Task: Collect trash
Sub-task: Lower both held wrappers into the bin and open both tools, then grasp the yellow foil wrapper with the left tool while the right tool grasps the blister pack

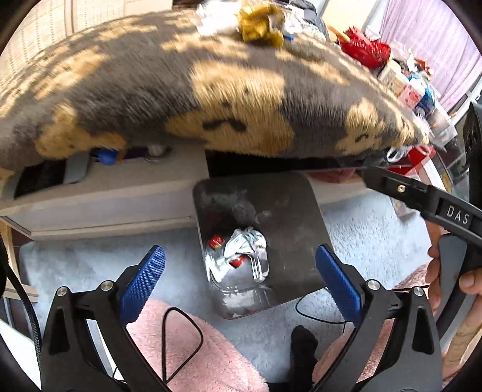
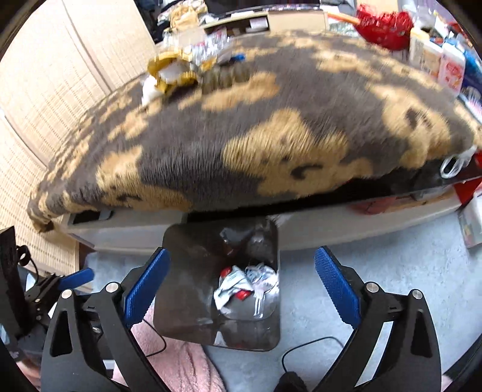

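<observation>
Both the left claw (image 1: pixel 240 271) and the right claw (image 2: pixel 242 277) stood wide apart, empty. Wrappers (image 1: pixel 244 250) already lay in the bin (image 1: pixel 289 211); yellow trash (image 1: pixel 260 25) remained on the blanket (image 1: pixel 150 90).

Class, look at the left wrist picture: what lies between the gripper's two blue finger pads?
Nothing is gripped. Between the open left gripper pads shows the dark bin below, holding crumpled wrappers and a clear plastic fork.
</observation>
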`<state>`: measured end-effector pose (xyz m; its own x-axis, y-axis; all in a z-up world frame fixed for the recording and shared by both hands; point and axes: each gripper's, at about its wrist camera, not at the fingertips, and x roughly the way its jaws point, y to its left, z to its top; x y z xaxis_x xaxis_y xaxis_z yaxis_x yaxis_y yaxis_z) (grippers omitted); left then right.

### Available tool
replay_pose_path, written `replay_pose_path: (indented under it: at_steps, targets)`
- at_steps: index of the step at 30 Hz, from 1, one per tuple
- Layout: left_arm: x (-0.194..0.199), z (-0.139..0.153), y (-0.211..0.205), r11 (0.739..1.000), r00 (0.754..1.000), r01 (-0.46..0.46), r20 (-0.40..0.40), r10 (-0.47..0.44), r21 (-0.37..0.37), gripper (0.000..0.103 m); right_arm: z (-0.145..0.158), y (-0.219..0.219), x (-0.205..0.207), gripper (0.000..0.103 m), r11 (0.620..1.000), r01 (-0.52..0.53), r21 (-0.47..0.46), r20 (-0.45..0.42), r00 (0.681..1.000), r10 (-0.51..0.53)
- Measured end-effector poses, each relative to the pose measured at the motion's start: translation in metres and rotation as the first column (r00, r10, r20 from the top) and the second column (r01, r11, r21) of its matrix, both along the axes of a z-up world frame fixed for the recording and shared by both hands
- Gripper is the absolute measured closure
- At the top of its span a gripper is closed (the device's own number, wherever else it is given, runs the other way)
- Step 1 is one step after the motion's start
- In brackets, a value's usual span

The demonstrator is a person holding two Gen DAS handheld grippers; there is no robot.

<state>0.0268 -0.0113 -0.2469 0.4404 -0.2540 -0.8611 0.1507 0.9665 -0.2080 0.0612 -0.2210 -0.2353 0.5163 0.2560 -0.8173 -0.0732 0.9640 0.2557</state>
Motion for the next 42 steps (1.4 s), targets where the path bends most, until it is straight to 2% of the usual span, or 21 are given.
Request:
replay_pose_path:
  at_steps: [9,15,21,26,29,34,37,40,42]
  targets:
    - [0.017,0.060,0.018,0.999,0.991,-0.031,0.127,0.029,0.013,0.008,0.053,-0.014,0.025,0.005,0.999,0.035,0.014,0.099,0.994,-0.036]
    - [0.054,0.082,0.013,1.000,0.984,-0.023,0.179,0.019,0.019,0.008,0.072,-0.013,0.068,0.005,0.998,0.045,0.035,0.124,0.991,-0.049]
    - [0.107,0.096,-0.007,0.999,0.975,0.016,0.219,-0.023,0.033,0.008,0.081,-0.002,0.121,0.007,0.998,0.040,0.049,0.136,0.990,-0.047]
    - [0.144,0.102,-0.024,0.998,0.968,0.045,0.244,-0.055,0.047,0.010,0.086,0.009,0.167,0.031,0.996,0.027,0.090,0.137,0.990,-0.039]
    - [0.166,0.102,-0.032,0.997,0.966,0.056,0.250,-0.066,0.045,0.017,0.085,0.015,0.193,0.042,0.992,0.018,0.125,0.122,0.992,-0.033]
    - [0.196,0.093,-0.046,0.995,0.967,0.083,0.236,-0.093,0.052,0.023,0.069,0.021,0.228,0.044,0.989,0.025,0.148,0.055,0.998,-0.034]
    - [0.208,0.087,-0.051,0.994,0.968,0.100,0.226,-0.110,0.052,0.030,0.063,0.024,0.238,0.044,0.987,0.021,0.157,0.042,0.999,-0.028]
    - [0.220,0.080,-0.054,0.992,0.970,0.116,0.211,-0.123,0.045,0.047,0.058,0.029,0.244,0.051,0.987,0.006,0.163,0.035,0.999,-0.012]
    - [0.227,0.075,-0.055,0.992,0.973,0.124,0.192,-0.128,0.031,0.063,0.055,0.031,0.248,0.060,0.987,0.001,0.161,0.029,1.000,-0.005]
